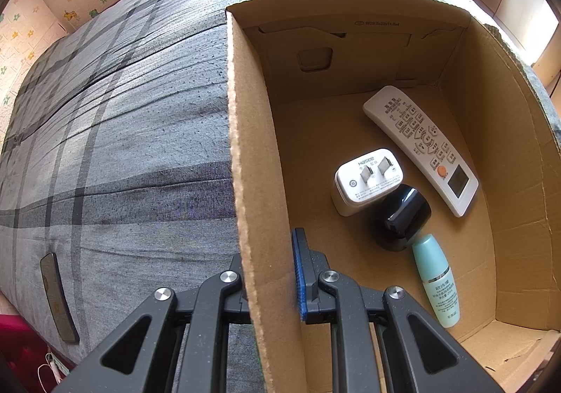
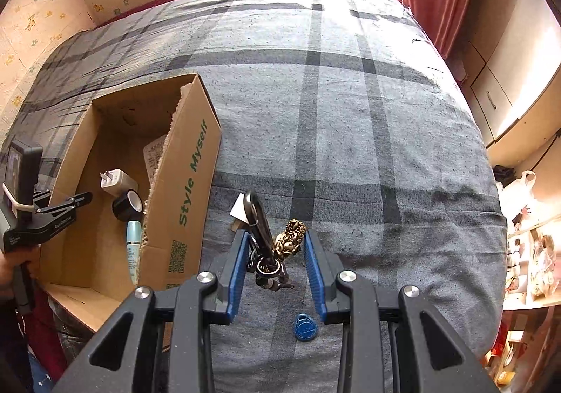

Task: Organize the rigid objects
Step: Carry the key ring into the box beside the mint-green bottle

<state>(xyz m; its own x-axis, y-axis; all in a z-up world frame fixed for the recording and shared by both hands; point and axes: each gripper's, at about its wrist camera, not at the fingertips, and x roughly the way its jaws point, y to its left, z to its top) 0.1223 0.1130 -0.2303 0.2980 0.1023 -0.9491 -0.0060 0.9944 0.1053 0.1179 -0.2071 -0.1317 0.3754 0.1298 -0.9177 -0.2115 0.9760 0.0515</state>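
Your left gripper (image 1: 270, 273) has its jaws clamped on the side wall of the cardboard box (image 1: 245, 147), one blue pad inside, the other finger outside against the bed (image 1: 122, 147). Only this view looks fully into the box: a white remote control (image 1: 420, 151) lies slanted near the far right, a white plug adapter (image 1: 364, 179) sits prongs up beside it, a black tape roll (image 1: 401, 217) touches the adapter, and a pale green bottle (image 1: 436, 280) lies nearest you. It also catches a dark phone (image 1: 58, 298) lying on the bed's left edge.

Your right gripper (image 2: 277, 263) has its jaws partly closed on a keychain (image 2: 270, 245) with a carabiner and a brass charm. Only this view shows a blue round tag (image 2: 304, 327) lower between the fingers, the box's green lettering, and your hand (image 2: 14, 266) on the left gripper's handle.
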